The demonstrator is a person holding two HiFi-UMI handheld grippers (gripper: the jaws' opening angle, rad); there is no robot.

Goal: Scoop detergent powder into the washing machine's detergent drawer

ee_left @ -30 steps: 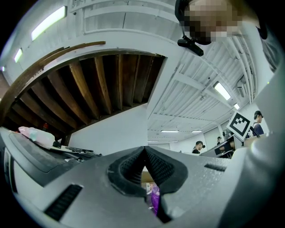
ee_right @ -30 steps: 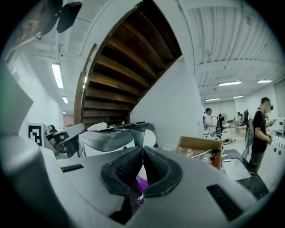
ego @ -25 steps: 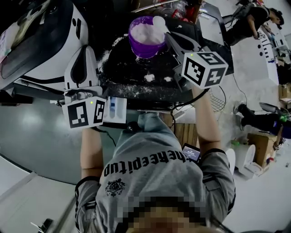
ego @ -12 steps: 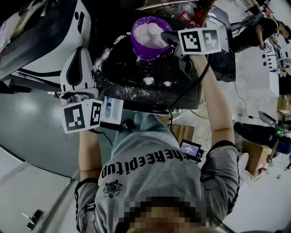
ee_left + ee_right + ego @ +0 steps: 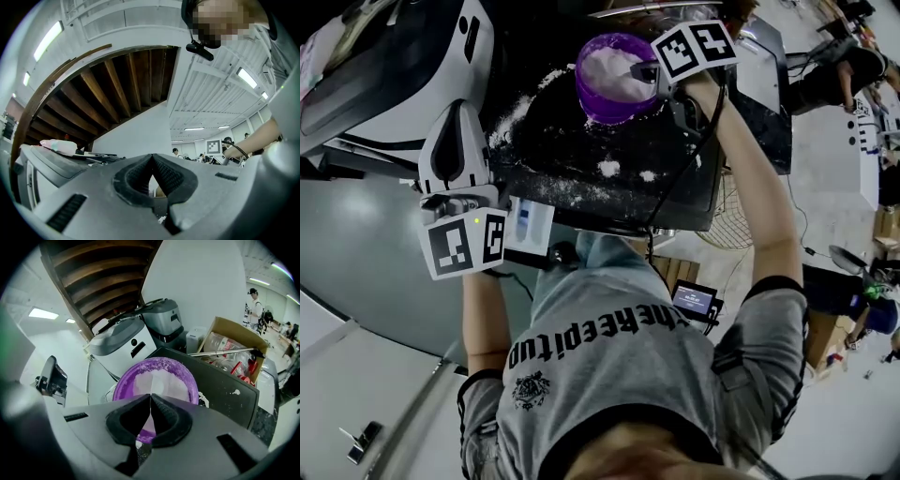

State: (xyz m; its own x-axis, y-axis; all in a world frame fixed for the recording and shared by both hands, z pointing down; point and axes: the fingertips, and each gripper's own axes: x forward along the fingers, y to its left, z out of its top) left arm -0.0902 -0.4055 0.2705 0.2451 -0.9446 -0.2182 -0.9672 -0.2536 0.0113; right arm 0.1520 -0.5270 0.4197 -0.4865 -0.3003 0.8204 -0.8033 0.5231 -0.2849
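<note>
Moved since half a second ago, the right hand-held gripper [image 5: 651, 71] has gone further toward 12 o'clock, and its marker cube now stands over the 3 o'clock rim of the round purple plastic bowl [image 5: 592, 99]. Its jaws are pressed together at the tips; the pale thing they pinch looks like the handle of a white plastic scoop [image 5: 634, 67], which reaches out over the white detergent powder [image 5: 607, 64] heaped in the bowl. The left hand-held gripper [image 5: 457, 107] has kept its place at 9 o'clock. Its jaws are closed with nothing between them, pointing toward 12 o'clock. Just beside its marker cube, at 3 o'clock, the small white detergent drawer with a blue insert [image 5: 530, 225] juts from the near edge of the black bench [image 5: 675, 187]. The bowl sits at the bench's 12 o'clock end, and spilled powder [image 5: 607, 169] lies scattered between bowl and drawer. At 10 o'clock of the bowl stands a white appliance with a dark lid [image 5: 384, 66].
</note>
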